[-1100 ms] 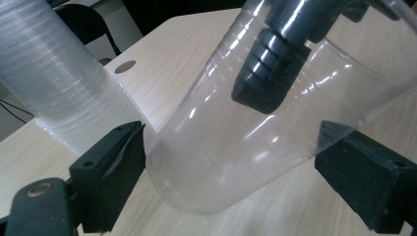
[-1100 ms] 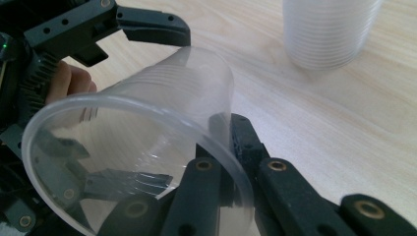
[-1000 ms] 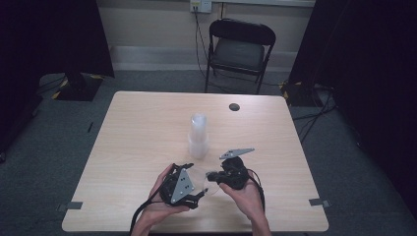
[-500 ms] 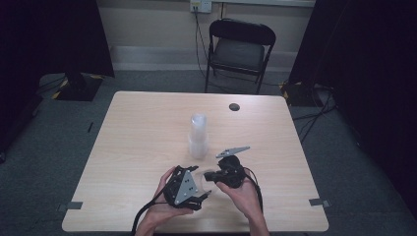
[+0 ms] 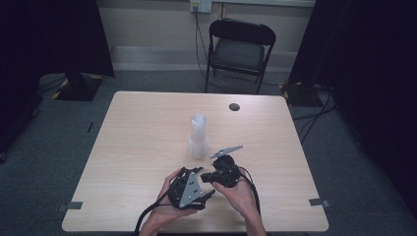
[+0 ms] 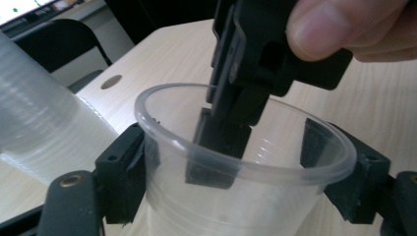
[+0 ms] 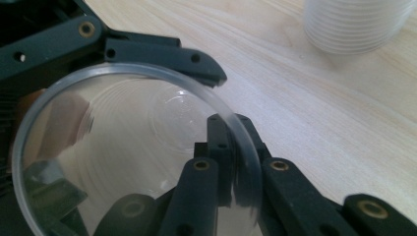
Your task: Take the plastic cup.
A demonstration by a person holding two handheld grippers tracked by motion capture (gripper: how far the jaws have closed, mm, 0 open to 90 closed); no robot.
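Note:
A clear plastic cup (image 6: 255, 201) lies between the jaws of my left gripper (image 6: 231, 162), whose pads touch its walls on both sides. These jaws have just been closing on the cup. My right gripper (image 7: 233, 147) is shut on the cup's rim (image 7: 236, 132), one finger inside the cup and one outside. In the high view both grippers meet near the table's front edge, the left gripper (image 5: 202, 183) beside the right gripper (image 5: 210, 176). A stack of clear cups (image 5: 198, 136) stands upright just beyond them.
On the far side of the wooden table (image 5: 137, 147) a small dark round spot (image 5: 234, 106) marks its surface. A black folding chair (image 5: 239, 46) stands behind it. Cables trail from both grippers towards the front edge. The stack's ribbed base (image 7: 354, 24) is close to the right gripper.
The two grippers have drawn together over the front of the table. The left gripper's jaws have narrowed onto the cup, while the right gripper keeps its hold on the rim.

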